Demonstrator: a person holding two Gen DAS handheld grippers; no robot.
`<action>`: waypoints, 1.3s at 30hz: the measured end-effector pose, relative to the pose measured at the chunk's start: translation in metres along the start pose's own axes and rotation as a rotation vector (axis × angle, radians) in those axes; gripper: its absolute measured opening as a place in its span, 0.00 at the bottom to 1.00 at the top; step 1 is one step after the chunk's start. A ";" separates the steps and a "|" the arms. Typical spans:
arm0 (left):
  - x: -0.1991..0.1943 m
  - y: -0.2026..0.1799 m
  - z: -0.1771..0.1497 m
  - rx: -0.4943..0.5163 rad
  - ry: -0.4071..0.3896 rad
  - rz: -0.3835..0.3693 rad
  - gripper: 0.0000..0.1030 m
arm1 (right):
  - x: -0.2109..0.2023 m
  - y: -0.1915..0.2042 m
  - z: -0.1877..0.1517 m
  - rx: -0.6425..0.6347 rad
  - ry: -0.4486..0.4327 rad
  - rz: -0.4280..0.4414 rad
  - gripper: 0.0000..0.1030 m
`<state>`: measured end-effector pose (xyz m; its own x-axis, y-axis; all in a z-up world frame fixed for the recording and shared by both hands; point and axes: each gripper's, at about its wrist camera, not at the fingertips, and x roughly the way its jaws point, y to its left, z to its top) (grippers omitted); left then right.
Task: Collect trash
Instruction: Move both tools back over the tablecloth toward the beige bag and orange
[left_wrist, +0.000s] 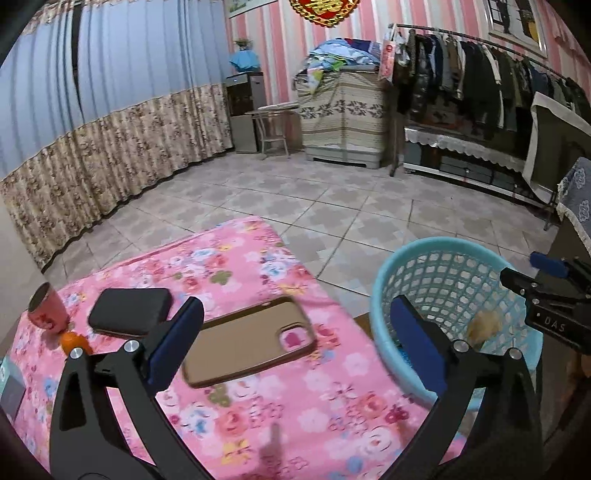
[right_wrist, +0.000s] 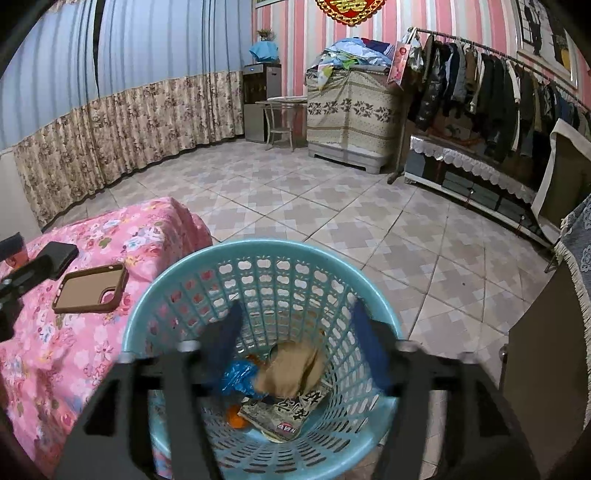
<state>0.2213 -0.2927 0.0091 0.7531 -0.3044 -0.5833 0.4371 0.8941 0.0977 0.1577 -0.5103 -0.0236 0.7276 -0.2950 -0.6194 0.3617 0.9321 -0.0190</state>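
item: our left gripper (left_wrist: 295, 347), jaws spread wide and empty, hanging over the pink floral cloth (left_wrist: 314, 406). the brown phone case (left_wrist: 247, 343) lies flat between its fingers, untouched, long axis running from lower left to upper right.

item: our right gripper (right_wrist: 295, 343), jaws parted with nothing pinched, poised over the mouth of the blue basket (right_wrist: 258, 251). a tan scrap (right_wrist: 288, 373) sits below its fingers, apart from them, inside the basket.

relation for the coming move: what we judge to be remaining trash, the orange bit (left_wrist: 74, 341) and the pink cup (left_wrist: 46, 308), lies to the far left of the left gripper, beside the black case (left_wrist: 129, 312); the left hand is nearer, the basket well off to its right.

count on cloth: one phone case, one black case, one cup tipped on its side, one orange bit.

count in basket: one tan scrap, one blue wrapper (right_wrist: 236, 376), one printed packet (right_wrist: 284, 410), one orange piece (right_wrist: 236, 421).
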 end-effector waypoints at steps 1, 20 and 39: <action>-0.003 0.003 -0.001 -0.003 -0.005 0.009 0.95 | 0.000 0.001 0.000 -0.002 0.001 -0.005 0.73; -0.078 0.120 -0.034 -0.162 -0.044 0.176 0.95 | -0.078 0.086 0.016 -0.095 -0.112 0.091 0.88; -0.094 0.259 -0.089 -0.300 0.025 0.303 0.95 | -0.078 0.237 0.005 -0.148 -0.144 0.276 0.88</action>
<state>0.2198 -0.0033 0.0176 0.8118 -0.0083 -0.5839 0.0322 0.9990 0.0307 0.1895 -0.2673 0.0246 0.8647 -0.0438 -0.5004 0.0586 0.9982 0.0139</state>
